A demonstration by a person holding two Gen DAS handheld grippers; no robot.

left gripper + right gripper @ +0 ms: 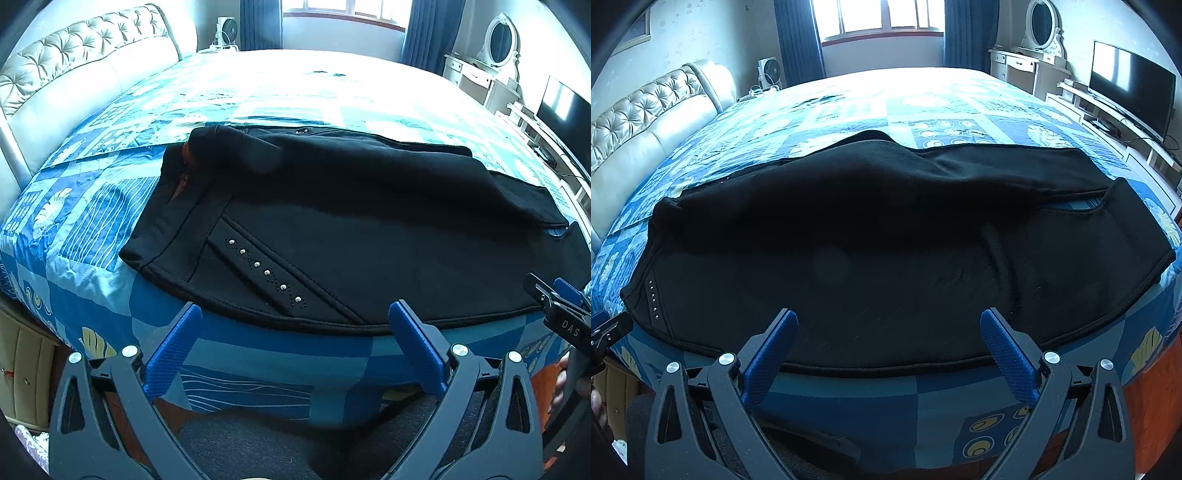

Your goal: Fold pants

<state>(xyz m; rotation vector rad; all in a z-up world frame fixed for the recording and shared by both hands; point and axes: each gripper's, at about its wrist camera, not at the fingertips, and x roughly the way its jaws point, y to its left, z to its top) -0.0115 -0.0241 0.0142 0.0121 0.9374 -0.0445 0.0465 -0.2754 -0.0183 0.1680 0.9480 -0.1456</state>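
Black pants (332,221) lie folded across the near part of the bed, waistband to the left, with a row of silver studs (264,272) on the pocket. The upper layer bulges along the far side. In the right wrist view the same pants (905,258) span almost the whole width. My left gripper (295,314) stands open just short of the near hem, nothing between its blue fingers (177,354). My right gripper (888,321) is open too, its fingertips over the near edge of the fabric. The right gripper's tip (561,306) also shows at the right edge of the left wrist view.
The bed carries a blue patterned quilt (110,206). A tufted cream headboard (74,66) runs along the left. A white dresser with an oval mirror (1039,48) and a TV (1130,85) on a low stand line the right wall. A fan (770,74) stands by the window.
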